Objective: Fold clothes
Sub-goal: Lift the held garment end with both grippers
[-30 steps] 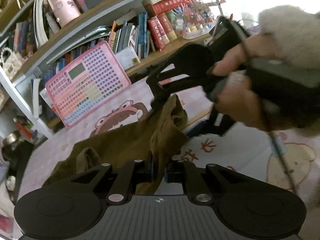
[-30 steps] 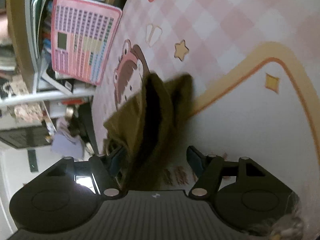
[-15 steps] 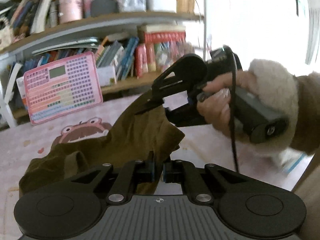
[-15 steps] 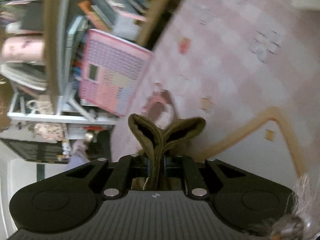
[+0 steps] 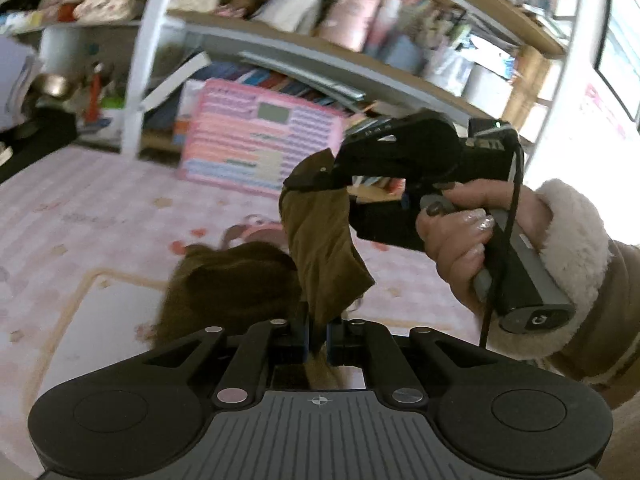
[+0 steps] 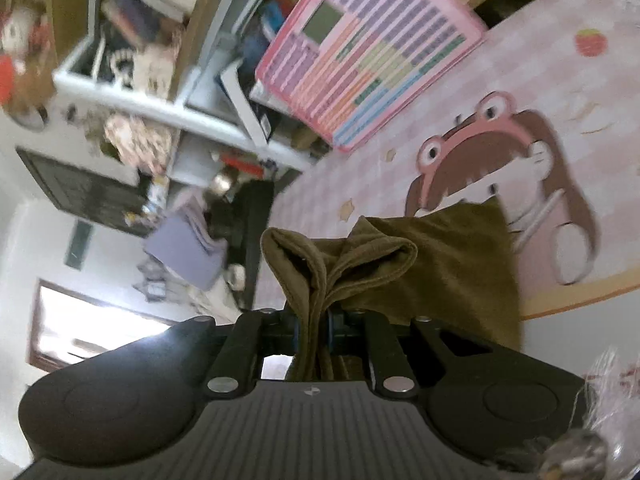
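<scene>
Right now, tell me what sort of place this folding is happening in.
Most likely a child's bedroom or playroom at home. A crowded bookshelf runs along the back, a pink toy tablet leans against it, and the pink checked mat under the garment carries a cartoon character.

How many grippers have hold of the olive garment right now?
2. The left gripper pinches the olive garment at the bottom of its own view; the right gripper clamps its upper corner, in front of the bookshelf.
</scene>
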`<state>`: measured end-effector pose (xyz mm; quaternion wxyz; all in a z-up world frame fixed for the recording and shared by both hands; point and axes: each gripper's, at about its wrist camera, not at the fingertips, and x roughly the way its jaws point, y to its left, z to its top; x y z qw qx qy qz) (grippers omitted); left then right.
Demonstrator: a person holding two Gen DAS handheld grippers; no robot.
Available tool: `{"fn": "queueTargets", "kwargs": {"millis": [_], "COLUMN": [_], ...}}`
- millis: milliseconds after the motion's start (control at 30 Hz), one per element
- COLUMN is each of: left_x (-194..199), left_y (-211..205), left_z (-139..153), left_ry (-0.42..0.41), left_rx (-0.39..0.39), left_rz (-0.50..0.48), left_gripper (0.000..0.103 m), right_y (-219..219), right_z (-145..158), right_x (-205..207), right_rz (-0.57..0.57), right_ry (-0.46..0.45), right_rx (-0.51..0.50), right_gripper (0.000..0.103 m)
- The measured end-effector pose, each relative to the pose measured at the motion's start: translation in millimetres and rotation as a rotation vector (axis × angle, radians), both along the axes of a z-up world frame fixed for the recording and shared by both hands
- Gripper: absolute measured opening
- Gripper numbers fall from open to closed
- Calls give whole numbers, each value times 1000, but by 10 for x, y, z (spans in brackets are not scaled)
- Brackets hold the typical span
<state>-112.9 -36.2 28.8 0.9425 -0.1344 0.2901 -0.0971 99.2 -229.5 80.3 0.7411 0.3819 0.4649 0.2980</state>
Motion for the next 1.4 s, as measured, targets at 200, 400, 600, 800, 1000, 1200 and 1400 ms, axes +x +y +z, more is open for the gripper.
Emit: {"fn": "queueTargets", "kwargs": {"millis": [200,400,600,800,1000,1200,1400], "left_x": [54,313,902,1272,1045,1433,1340], "left_y": [591,1010,1107,830,707,989,1163], "left_z": [-122,-173,-380,-463,-221,-703,-610], "left_ry": [115,103,148,132,-76,187,186], "left_rx": [65,-13,-142,-6,93,-33,-125], "left_rz": [-3,-64,-88,-163,-273,-168,-157], "left_gripper": [28,65,66,20,8,15,75], "right_y": [542,392,193,121,296,310,157], "right_z": [-41,105,-74,-431,-539,-612,-521], "right_x": [-9,-325,-1013,-1363,-1334,-1232,-1148], "right_rz": [-6,-145,-241,-282,-247,-215,-244], "right_ry": [-22,-129,-194,-76,-79,-44,-48], "right_rx": [-61,-131,-487,-528,-578,-570,-481], "right_gripper": [41,49,51,51,52,57,62]}}
